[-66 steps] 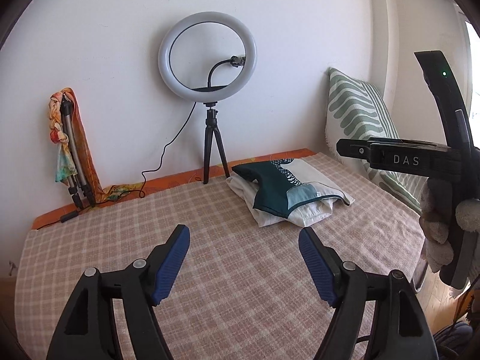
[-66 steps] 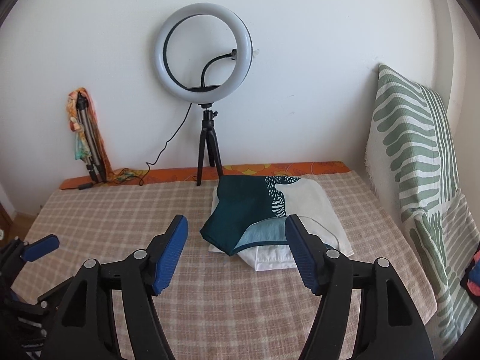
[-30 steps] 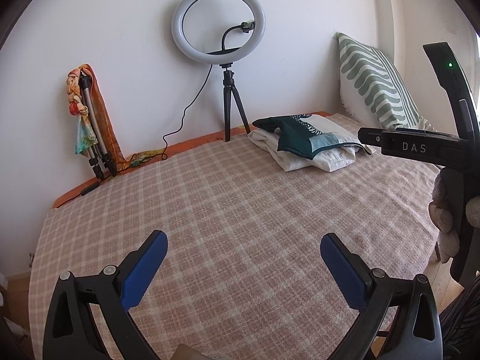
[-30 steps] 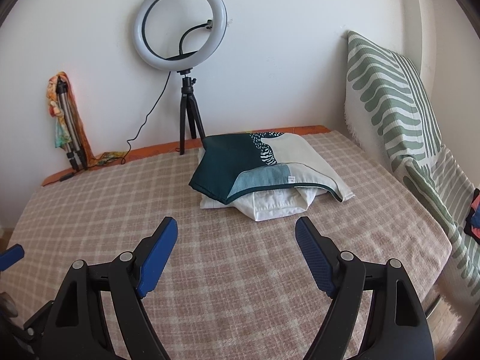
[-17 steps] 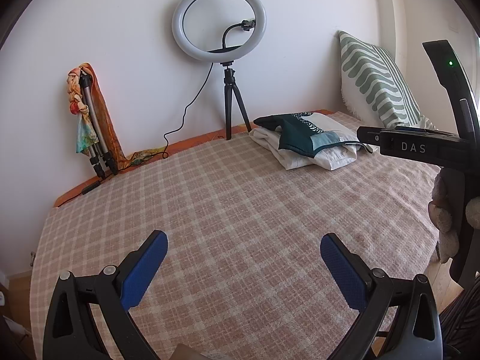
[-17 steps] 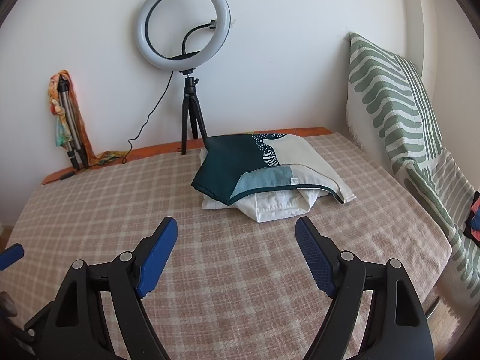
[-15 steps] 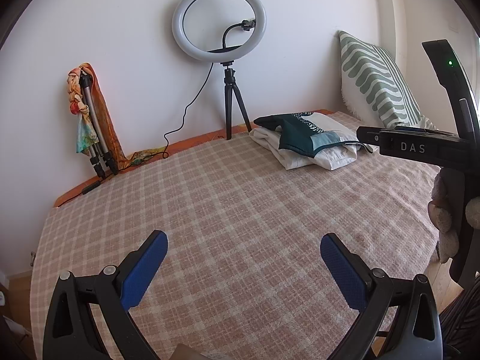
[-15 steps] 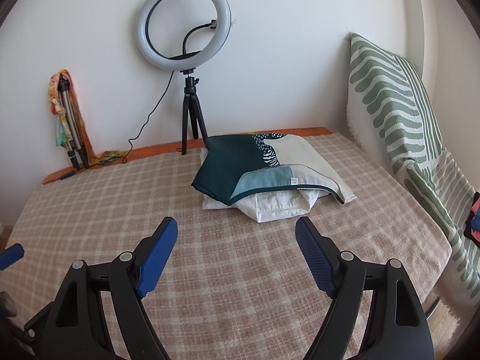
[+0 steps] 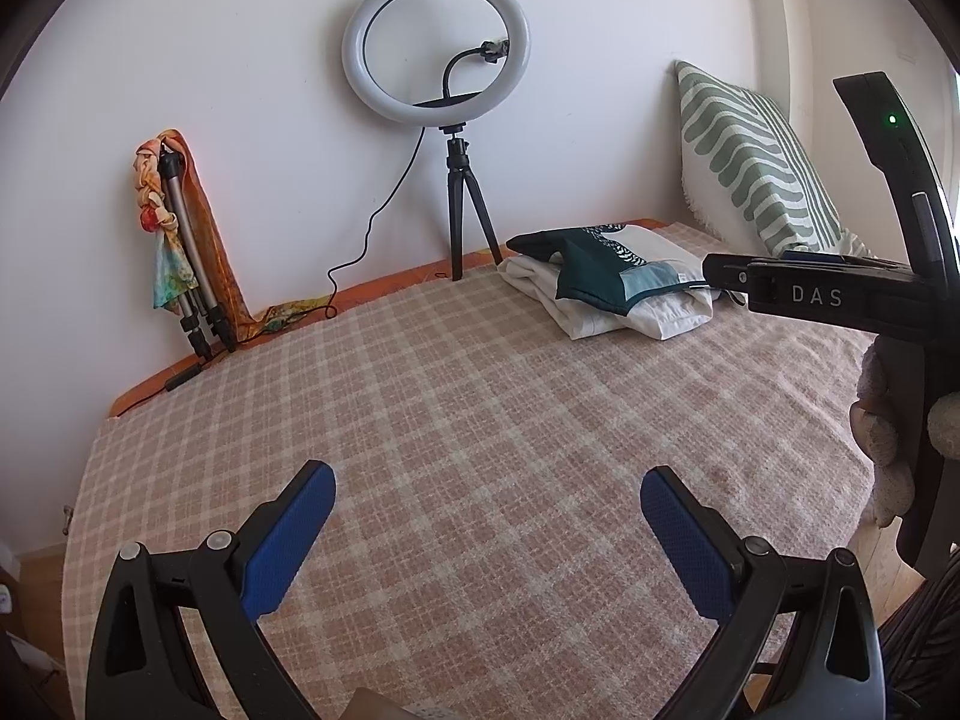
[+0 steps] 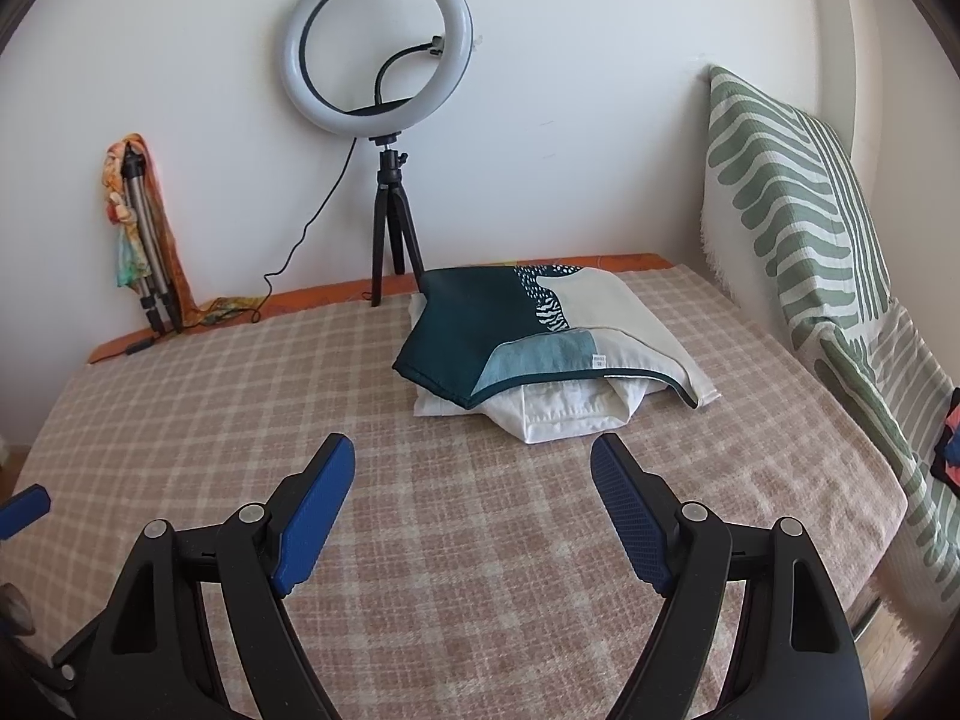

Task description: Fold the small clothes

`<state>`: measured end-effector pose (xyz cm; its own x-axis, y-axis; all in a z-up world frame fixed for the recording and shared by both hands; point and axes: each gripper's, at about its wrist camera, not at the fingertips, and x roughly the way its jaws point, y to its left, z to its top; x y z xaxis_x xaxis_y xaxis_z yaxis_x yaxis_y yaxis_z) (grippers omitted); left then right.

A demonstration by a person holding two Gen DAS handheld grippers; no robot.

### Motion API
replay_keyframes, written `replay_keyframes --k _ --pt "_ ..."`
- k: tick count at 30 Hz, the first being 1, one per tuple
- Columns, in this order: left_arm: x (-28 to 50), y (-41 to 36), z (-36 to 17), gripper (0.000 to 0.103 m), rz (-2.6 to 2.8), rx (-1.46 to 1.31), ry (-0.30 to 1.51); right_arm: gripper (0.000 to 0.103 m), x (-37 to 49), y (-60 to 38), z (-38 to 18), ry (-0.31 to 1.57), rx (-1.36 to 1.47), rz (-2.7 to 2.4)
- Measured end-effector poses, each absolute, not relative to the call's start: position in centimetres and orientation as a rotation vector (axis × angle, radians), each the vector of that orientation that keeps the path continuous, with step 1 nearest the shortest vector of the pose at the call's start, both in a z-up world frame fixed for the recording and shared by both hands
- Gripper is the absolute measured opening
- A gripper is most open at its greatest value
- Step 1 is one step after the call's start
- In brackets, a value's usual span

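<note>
Teal and cream folded clothes [image 10: 540, 348] sit stacked centre-right on the checked blanket [image 10: 240, 390], probably parked clear of the folding space. Right gripper [image 10: 471, 468] and left gripper [image 9: 486, 492] hover wide-jawed, empty.

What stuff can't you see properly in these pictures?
- White garment: right wrist view, mostly hidden under the teal patterned cloth; what it is cannot be told.
- Small label on that cloth: too small to read.
- Pile's near corner: left wrist view, covered by the right gripper's body.
- Red and black thing: right wrist view, cut off by the picture edge.
- Folded tripod: scarf covers its top.
</note>
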<state>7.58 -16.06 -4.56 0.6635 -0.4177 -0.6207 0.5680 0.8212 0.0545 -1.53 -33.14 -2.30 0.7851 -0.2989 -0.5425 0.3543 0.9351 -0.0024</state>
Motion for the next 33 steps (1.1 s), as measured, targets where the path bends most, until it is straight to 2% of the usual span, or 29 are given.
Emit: replay_keyframes --k 33 --pt "7.14 -16.27 -4.33 0.103 -0.578 0.263 0.626 0.081 -1.42 -33.01 -2.39 0.575 0.108 -0.337"
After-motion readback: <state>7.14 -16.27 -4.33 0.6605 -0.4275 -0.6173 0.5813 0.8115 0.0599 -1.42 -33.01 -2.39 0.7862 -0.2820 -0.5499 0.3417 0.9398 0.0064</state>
